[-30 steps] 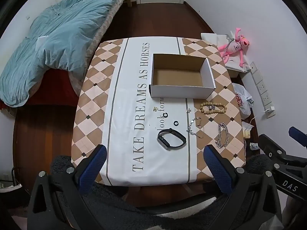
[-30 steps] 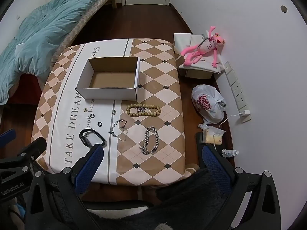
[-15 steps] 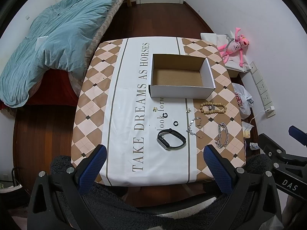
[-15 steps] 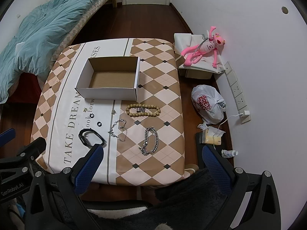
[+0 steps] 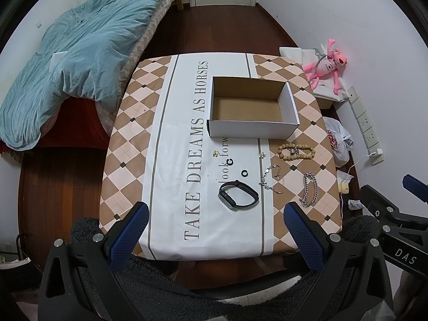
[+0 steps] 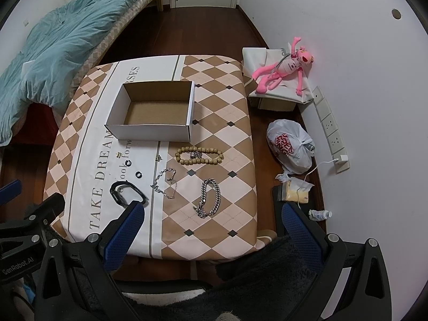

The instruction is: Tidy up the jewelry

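**Both grippers spread wide, nothing held**

The left gripper (image 5: pixel 214 230) and right gripper (image 6: pixel 211 227) are held with jaws parted above the near table edge; the cardboard box (image 5: pixel 252 131) is seen at 12 o'clock; the smartwatch (image 5: pixel 238 195), beaded bracelet (image 6: pixel 199 155) and silver chain bracelet (image 6: pixel 210 198) are laid before it.

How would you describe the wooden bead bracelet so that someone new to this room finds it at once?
Start at the open cardboard box on the table. Just in front of its right corner lies the bead bracelet, a flat oval loop. Unlike the silver chain and the black watch nearer the edge, it is made of round tan beads.
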Demonstrator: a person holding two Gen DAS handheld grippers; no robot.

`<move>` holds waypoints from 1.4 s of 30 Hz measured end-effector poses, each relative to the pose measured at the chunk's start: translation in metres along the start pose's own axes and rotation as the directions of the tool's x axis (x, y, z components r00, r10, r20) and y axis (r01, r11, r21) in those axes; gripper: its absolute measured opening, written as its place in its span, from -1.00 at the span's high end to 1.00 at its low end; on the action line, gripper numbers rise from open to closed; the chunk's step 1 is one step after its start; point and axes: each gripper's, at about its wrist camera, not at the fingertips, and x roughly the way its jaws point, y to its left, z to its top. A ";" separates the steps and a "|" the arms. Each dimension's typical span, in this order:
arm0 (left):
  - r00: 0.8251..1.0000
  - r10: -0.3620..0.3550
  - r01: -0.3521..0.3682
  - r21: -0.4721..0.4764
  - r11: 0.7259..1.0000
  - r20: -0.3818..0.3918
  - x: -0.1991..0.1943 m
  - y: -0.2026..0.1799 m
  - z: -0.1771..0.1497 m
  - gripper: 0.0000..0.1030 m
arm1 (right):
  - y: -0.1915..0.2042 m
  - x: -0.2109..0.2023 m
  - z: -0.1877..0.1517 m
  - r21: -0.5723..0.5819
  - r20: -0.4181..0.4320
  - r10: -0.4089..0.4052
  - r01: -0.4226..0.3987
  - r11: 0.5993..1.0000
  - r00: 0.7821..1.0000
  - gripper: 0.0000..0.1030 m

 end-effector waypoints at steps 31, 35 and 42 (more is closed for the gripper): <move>1.000 0.000 0.000 0.000 1.000 0.007 -0.016 0.003 0.013 -1.00 | -0.001 -0.006 0.005 -0.002 0.005 -0.001 0.001 1.000 1.000 -1.00; 1.000 0.001 -0.001 0.000 1.000 0.008 -0.016 0.003 0.012 -1.00 | -0.002 -0.006 0.006 -0.001 0.005 0.000 0.000 1.000 1.000 -1.00; 1.000 0.001 -0.001 0.000 1.000 0.009 -0.018 0.004 0.013 -1.00 | -0.001 -0.006 0.005 -0.003 0.004 0.001 -0.001 1.000 1.000 -1.00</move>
